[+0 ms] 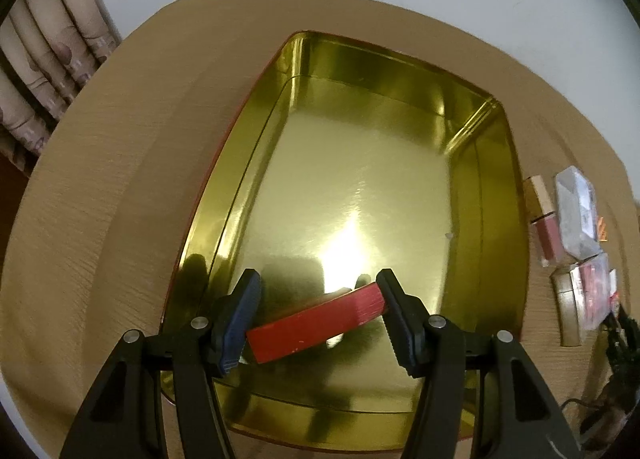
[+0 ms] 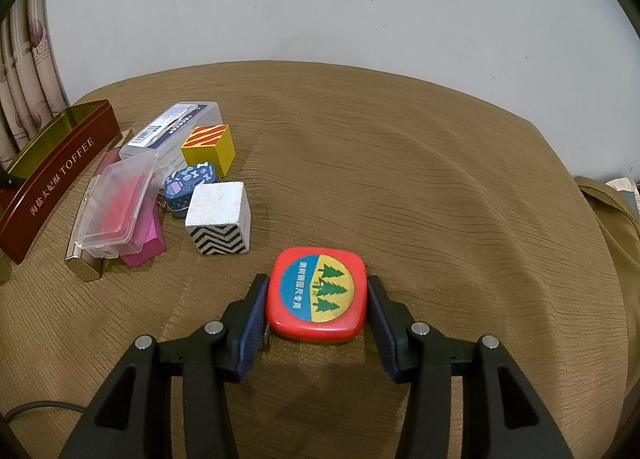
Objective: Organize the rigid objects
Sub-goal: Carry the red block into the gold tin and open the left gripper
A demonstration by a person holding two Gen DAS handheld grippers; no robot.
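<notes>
My left gripper (image 1: pixel 316 295) is shut on a flat red block (image 1: pixel 316 323) and holds it tilted over the near end of an open gold tin (image 1: pixel 496 195). The tin's red outer wall, printed TOFFEE, shows at the left of the right wrist view (image 2: pixel 52 183). My right gripper (image 2: pixel 316 295) is closed around a red tape measure (image 2: pixel 318 295) with a blue and yellow tree label, which rests on the brown tablecloth (image 2: pixel 440 179).
Left of the tape measure lie a white zigzag cube (image 2: pixel 218 219), a yellow striped cube (image 2: pixel 210 149), a small blue tin (image 2: pixel 190 185), a clear case with red contents (image 2: pixel 116 205), a long clear box (image 2: pixel 172 133) and a gold lighter (image 2: pixel 82 265). A lip gloss tube (image 1: pixel 540 215) lies right of the gold tin.
</notes>
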